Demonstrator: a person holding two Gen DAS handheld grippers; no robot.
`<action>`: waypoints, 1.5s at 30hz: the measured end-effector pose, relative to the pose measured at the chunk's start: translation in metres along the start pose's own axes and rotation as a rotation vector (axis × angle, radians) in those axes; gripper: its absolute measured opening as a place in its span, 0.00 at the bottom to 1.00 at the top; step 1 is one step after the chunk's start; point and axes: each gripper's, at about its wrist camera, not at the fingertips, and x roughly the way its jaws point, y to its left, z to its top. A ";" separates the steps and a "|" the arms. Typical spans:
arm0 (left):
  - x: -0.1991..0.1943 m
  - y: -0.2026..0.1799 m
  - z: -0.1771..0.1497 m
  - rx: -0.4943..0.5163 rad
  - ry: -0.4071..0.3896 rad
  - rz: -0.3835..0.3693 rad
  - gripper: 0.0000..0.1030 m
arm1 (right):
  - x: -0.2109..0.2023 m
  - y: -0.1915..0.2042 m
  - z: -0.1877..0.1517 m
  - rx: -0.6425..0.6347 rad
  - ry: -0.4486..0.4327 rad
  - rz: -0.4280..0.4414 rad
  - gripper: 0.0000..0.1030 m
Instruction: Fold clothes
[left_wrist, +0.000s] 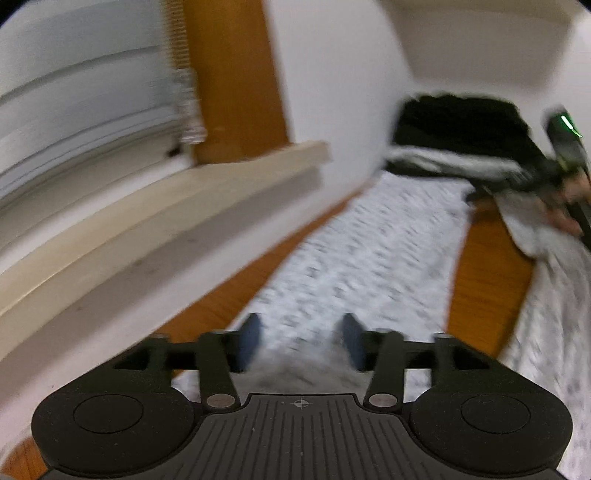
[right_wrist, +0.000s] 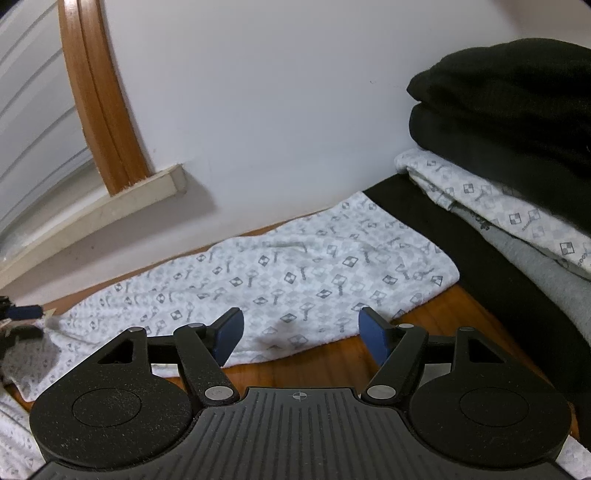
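A white garment with a grey diamond print (right_wrist: 295, 266) lies spread on the wooden table (right_wrist: 332, 365), reaching back to the wall. My right gripper (right_wrist: 299, 332) hovers open over the garment's near edge, with nothing between its blue pads. My left gripper (left_wrist: 301, 339) is open too, low over the same cloth (left_wrist: 369, 251); a grey bunch of fabric lies under the gap, and the pads stand clear of it. The left wrist view is blurred. One of the left gripper's pads (right_wrist: 26, 312) shows at the far left, by the garment's end.
A stack of folded clothes (right_wrist: 517, 129), black on top of printed white and grey, sits at the right on a black cloth (right_wrist: 443, 229). A pale window sill (left_wrist: 147, 206) and an orange wooden frame (left_wrist: 229, 74) run along the left. A hand (left_wrist: 570, 206) is at the right edge.
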 end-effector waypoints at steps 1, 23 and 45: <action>0.003 -0.004 0.001 0.021 0.011 -0.004 0.58 | 0.001 0.002 0.000 -0.009 0.006 -0.004 0.67; 0.008 0.023 0.006 -0.032 -0.006 -0.002 0.23 | 0.000 0.002 0.000 -0.007 0.006 0.021 0.67; 0.010 0.011 -0.013 0.023 0.065 -0.007 0.36 | 0.007 -0.040 0.021 0.155 0.038 -0.187 0.52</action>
